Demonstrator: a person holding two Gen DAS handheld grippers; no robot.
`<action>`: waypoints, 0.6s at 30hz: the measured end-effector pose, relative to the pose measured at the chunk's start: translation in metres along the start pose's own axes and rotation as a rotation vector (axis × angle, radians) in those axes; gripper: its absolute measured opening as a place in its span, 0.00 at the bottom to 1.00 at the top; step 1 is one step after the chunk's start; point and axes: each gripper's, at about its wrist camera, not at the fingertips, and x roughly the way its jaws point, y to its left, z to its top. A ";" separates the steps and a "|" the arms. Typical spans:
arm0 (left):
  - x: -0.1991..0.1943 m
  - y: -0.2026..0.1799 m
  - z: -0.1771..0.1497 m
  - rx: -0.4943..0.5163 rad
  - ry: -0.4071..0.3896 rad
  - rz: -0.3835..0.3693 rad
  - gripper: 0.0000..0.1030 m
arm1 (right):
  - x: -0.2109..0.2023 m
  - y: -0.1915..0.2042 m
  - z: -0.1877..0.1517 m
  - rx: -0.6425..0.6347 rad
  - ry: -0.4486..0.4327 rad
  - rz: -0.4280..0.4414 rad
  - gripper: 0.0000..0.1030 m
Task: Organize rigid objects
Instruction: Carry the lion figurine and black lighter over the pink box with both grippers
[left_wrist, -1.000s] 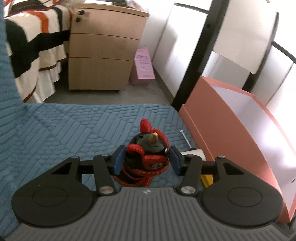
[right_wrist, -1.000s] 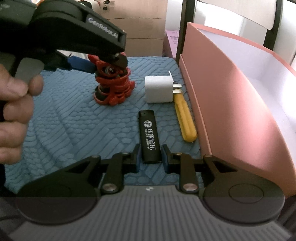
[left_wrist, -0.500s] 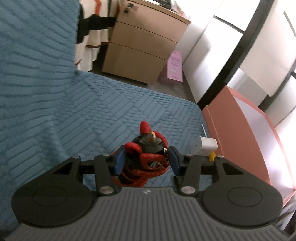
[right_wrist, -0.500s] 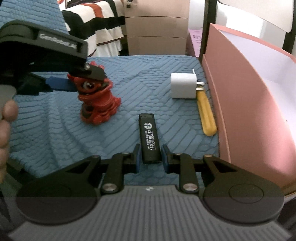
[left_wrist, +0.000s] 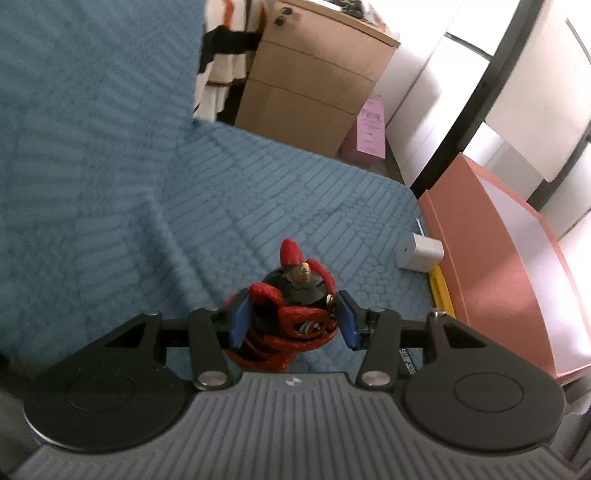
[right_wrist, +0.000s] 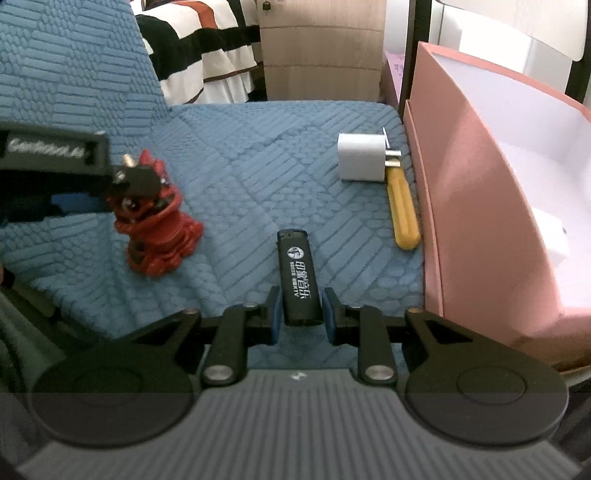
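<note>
Now we see our left gripper (left_wrist: 293, 325) with its blue fingers (left_wrist: 238, 325) clenched on the red figurine (left_wrist: 291, 314), one pad on each side of its body. From the right wrist view the figurine's base sits on or just above the blue quilted cushion (right_wrist: 258, 166); we cannot tell which. Our right gripper (right_wrist: 301, 314) has its fingers (right_wrist: 275, 314) closed against the sides of the black lighter (right_wrist: 299, 277), gripping its near end, while the rest of it points away from us over the cushion. Beyond it a white charger (right_wrist: 360, 157) lies on the cushion, its prongs touching the top of a yellow-handled tool (right_wrist: 402, 206). That tool lies just beside the wall of the pink box (right_wrist: 480, 206), which stands open at the right edge of the cushion with something white inside.
</note>
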 end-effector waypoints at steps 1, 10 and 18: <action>-0.003 0.001 -0.003 -0.007 -0.002 -0.001 0.53 | -0.001 -0.001 -0.001 0.005 0.005 0.001 0.26; -0.007 0.002 -0.005 -0.006 -0.017 -0.035 0.55 | 0.004 0.000 0.000 0.015 0.016 0.038 0.27; -0.001 0.006 -0.002 -0.019 0.006 -0.021 0.58 | 0.008 0.004 0.006 -0.023 -0.006 0.028 0.29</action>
